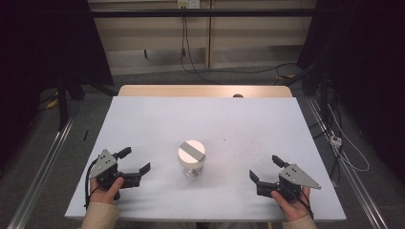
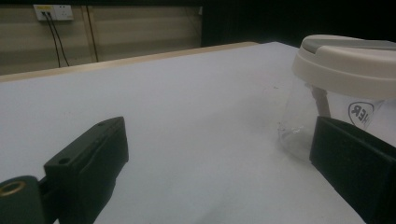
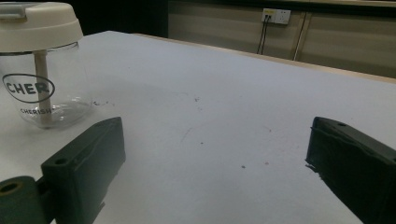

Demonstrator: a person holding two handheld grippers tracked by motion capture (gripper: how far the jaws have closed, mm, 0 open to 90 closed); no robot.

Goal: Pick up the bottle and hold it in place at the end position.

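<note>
A clear plastic jar [image 1: 191, 159] with a cream lid and a grey strip across the top stands upright near the middle of the white table [image 1: 157, 119]. My left gripper [image 1: 135, 160] rests on the table to the jar's left, jaws wide open and empty. The jar [image 2: 327, 88] sits at the right of the left gripper view, beyond the right jaw. My right gripper [image 1: 265, 168] rests to the jar's right, also open and empty. In the right gripper view the jar [image 3: 39, 70] stands at the far left, with dark lettering and a pale straw inside.
The table's wooden far edge [image 1: 205, 90] carries a small dark knob [image 1: 238, 96]. Metal rails [image 1: 43, 157] run along both sides on the floor. Cables [image 1: 344, 143] lie on the floor at right. A wall socket [image 2: 52, 11] is behind the table.
</note>
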